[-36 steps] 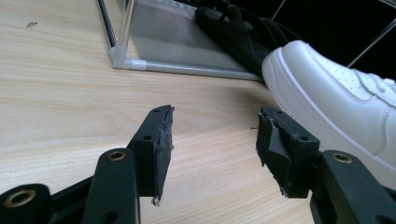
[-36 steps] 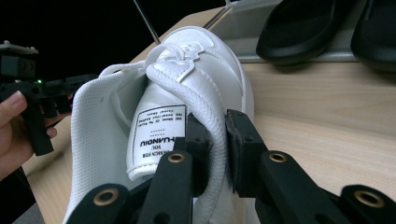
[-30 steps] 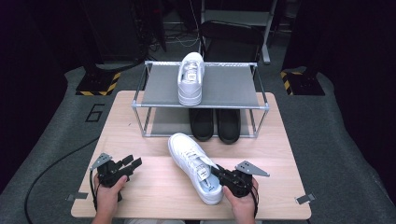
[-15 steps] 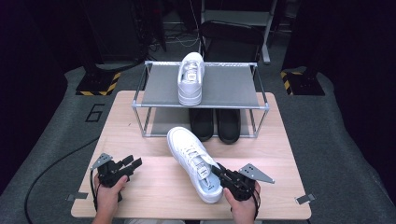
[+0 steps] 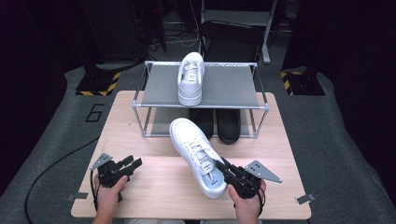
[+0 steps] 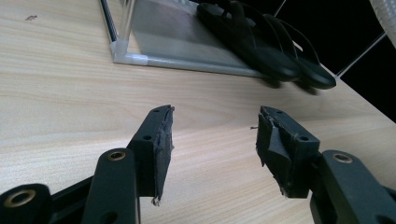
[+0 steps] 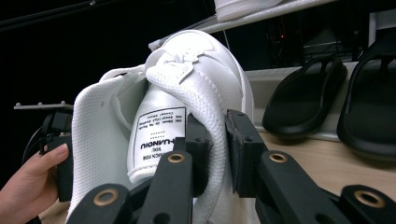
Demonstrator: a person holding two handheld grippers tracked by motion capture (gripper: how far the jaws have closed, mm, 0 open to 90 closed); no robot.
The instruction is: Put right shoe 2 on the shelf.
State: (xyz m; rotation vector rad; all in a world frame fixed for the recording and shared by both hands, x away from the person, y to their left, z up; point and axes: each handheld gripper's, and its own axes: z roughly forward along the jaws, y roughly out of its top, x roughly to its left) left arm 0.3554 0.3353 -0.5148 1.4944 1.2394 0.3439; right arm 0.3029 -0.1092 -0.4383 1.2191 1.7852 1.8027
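Sneaker (image 5: pixel 198 156): white low-top, laced, printed label on the tongue. Lies aslant on the table (image 5: pixel 154 196) in front of the rack (image 5: pixel 201 106), toe toward the rack, heel toward the person. Likely light for its bulk. Sole looks stiff; upper padded and soft, so the collar will give under the pads and the toe may sag or swing when the shoe is carried by the heel end. Smooth white outer may be slippery; the knit lining at the collar offers better purchase. Not fragile, though it marks easily. Best hold, by this judgement: the collar wall beside the tongue, one jaw inside and one outside.

Right gripper (image 7: pixel 215 154): clamped on the sneaker at just that spot, the padded collar edge pinched between its jaws, the tongue label facing the camera. In the high view it sits at the heel end, near the table's front edge (image 5: pixel 232 173).

Left gripper (image 5: pixel 125 165): jaws apart, nothing between them; held low over the table at the front left, well apart from the sneaker. Its own view shows bare wood between the pads (image 6: pixel 164 140).

Second sneaker (image 5: pixel 191 78): matching white, on the rack's top shelf, left of centre, room beside it.

Slippers (image 5: pixel 219 124): black pair, on the lower shelf.
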